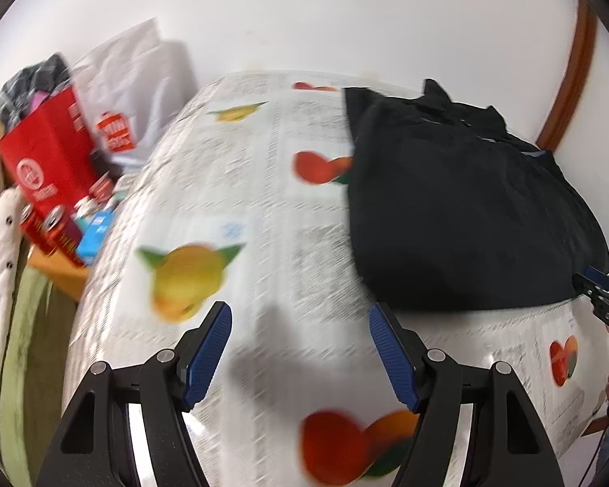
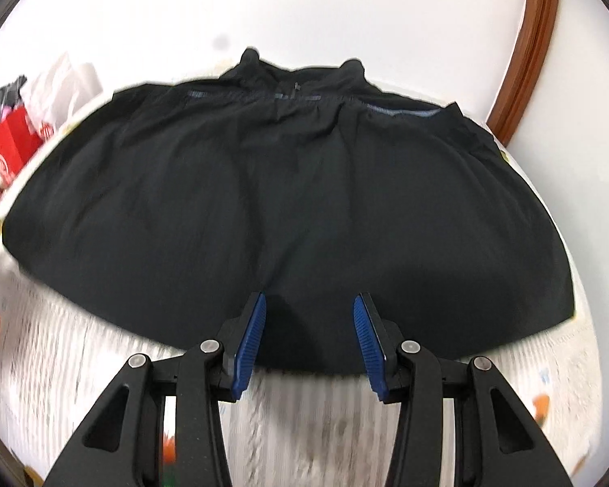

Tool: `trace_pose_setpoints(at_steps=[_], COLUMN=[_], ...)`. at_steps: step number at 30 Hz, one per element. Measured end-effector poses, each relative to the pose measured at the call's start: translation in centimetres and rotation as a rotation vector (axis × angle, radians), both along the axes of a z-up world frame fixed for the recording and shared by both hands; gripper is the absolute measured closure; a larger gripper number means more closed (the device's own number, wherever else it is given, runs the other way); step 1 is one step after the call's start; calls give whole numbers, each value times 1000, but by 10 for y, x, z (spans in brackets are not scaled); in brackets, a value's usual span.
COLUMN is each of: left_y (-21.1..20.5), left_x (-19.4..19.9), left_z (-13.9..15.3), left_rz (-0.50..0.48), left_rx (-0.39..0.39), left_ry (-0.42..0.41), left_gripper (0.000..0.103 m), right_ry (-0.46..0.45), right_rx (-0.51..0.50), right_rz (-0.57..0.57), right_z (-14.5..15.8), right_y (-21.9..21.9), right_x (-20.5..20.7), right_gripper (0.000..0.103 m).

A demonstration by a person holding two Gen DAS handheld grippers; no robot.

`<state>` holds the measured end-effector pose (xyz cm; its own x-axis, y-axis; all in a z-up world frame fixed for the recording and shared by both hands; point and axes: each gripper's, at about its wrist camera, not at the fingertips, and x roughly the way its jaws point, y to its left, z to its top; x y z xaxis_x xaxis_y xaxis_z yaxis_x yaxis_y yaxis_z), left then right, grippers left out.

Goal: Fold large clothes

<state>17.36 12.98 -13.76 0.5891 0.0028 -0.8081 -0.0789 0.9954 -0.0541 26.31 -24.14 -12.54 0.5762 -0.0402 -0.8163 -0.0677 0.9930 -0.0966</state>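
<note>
A black garment [image 2: 288, 211] lies folded and spread flat on a table covered with a fruit-print cloth [image 1: 243, 219], its collar toward the far wall. In the left wrist view the black garment [image 1: 458, 203] fills the right side. My left gripper [image 1: 300, 312] hangs open over bare cloth to the left of the garment, with nothing between its blue pads. My right gripper [image 2: 309, 302] stands open above the garment's near hem, its pads apart and empty. The right gripper [image 1: 605, 296] also shows at the right edge of the left wrist view, held by a hand.
A red box [image 1: 48, 162], drink cans [image 1: 48, 227], a white bag [image 1: 134, 93] and other clutter crowd a surface left of the table. A white wall stands behind. A brown wooden frame [image 2: 528, 48] rises at the far right.
</note>
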Motion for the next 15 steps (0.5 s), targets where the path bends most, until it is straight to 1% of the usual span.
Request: trace_pose_setpoints(at_steps=[2, 4, 6, 7, 9, 10, 13, 15], left_y=[12, 20, 27, 32, 39, 43, 47, 48], left_x=[-10, -16, -20, -22, -27, -29, -32, -33], left_z=[-2, -5, -7, -8, -10, -11, -13, -15], left_rz=[22, 35, 48, 58, 64, 62, 59, 55], left_rx=[0, 8, 18, 14, -3, -17, -25, -29], left_ry=[6, 16, 26, 32, 35, 36, 36, 39], left_gripper=[35, 35, 35, 35, 35, 35, 34, 34], right_ry=[4, -12, -30, -39, -53, -63, -85, -80], right_rx=[4, -14, -34, -45, -74, -104, -162, -174], right_rz=[42, 84, 142, 177, 246, 292, 385, 425], right_z=[6, 11, 14, 15, 13, 11, 4, -1], right_y=[14, 33, 57, 72, 100, 119, 159, 177], right_x=[-11, -21, -27, -30, -32, -33, -31, -25], right_gripper=[58, 57, 49, 47, 38, 37, 37, 37])
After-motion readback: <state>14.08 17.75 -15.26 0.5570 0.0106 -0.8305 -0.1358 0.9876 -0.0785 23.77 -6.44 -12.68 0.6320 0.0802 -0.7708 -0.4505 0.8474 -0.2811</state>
